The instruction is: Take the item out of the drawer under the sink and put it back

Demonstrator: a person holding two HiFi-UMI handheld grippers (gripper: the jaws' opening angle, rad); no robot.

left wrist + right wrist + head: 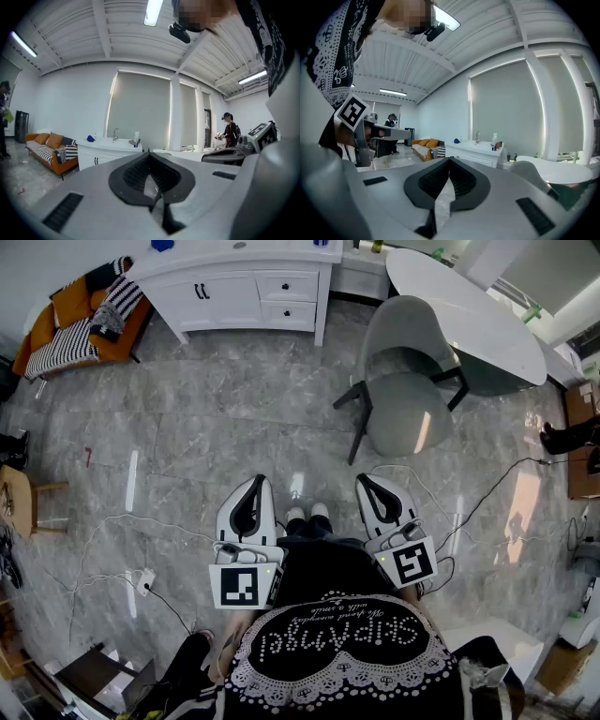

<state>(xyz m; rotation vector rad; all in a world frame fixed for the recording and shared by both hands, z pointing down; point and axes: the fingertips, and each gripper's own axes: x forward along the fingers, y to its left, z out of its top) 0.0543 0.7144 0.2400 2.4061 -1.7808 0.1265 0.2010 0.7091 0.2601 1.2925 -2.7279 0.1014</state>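
Over on the far left sits the sofa [80,320], and next along the back wall is the white cabinet [234,296] with its two drawers [287,285], both shut. So the item is out of sight, presumably inside one, and well apart from both grippers. Down by the person's feet, the left gripper [257,482] has its jaws together on nothing. The right gripper [362,480] is the same story: closed, empty. Further right stand the grey chair [403,381] and the white table [469,306].

Trouble ahead? There's open floor to cross, and loose cables [143,579] trail over it, so a foot could catch. With two stacked drawers, the wrong one might get pulled. And a gripper that reaches a handle without opening would only bump the front.

Now the views. The head view gives the drawer fronts and the cables but crops the cabinet's worktop. The left gripper view fills that in with a tap [116,133] and a bottle [136,139] up top, though its own gripper covers the drawer end. It also catches a bystander [229,129] off to the right. The right gripper view shows the same tap from further over, with the chair and table edge-on at right and another bystander [391,121] far left.
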